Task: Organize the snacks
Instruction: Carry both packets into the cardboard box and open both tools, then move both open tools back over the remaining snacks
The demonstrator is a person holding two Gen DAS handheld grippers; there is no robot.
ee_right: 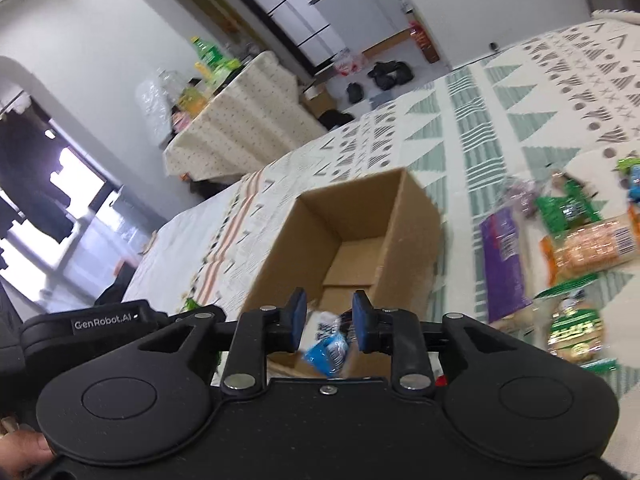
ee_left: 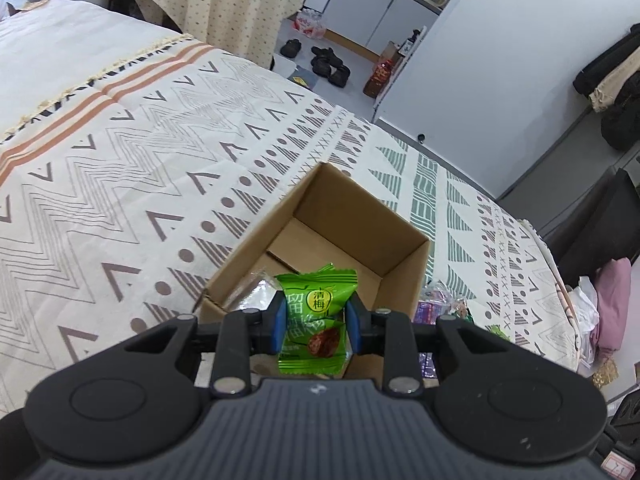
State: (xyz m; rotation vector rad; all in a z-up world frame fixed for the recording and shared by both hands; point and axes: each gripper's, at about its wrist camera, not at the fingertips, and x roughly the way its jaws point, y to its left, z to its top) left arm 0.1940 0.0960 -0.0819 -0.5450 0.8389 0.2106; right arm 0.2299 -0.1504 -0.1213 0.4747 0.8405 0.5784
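The left hand-held gripper pinches an upright green snack packet directly above the cardboard box. The right hand-held gripper stands parted, a blue packet loose beneath it, over the box.

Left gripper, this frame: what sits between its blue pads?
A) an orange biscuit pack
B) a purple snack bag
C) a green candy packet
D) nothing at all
C: the left gripper has its blue pads pressed on both sides of the green candy packet, held above the open cardboard box.
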